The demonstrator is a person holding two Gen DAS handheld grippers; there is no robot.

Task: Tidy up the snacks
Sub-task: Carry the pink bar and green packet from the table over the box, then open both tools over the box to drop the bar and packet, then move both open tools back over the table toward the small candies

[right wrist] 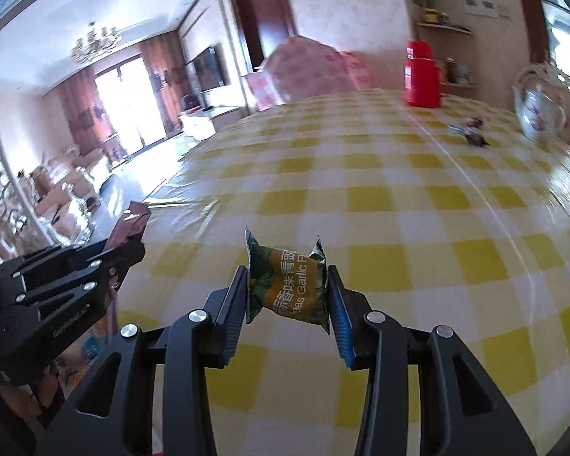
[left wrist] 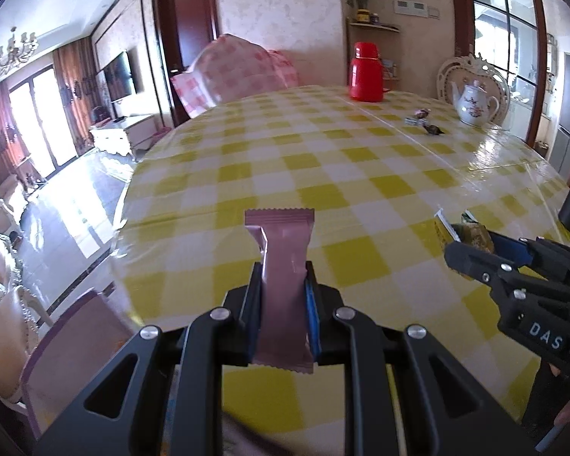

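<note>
Left wrist view: left gripper (left wrist: pixel 283 285) pinching pink snack bar (left wrist: pixel 281 266) above bench (left wrist: pixel 361 159) near edge; right gripper (right wrist: pixel 288 292) pinching garlic-peas packet (right wrist: pixel 290 285) | risk: puffy packet held by its ends may slip; loose candies (left wrist: pixel 423 119) remain at far edge

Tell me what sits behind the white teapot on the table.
Behind the white teapot rises an ornate white chair back, with glass-paned doors beyond. The teapot covers the chair back's middle, and the seat is hidden below the table.
</note>
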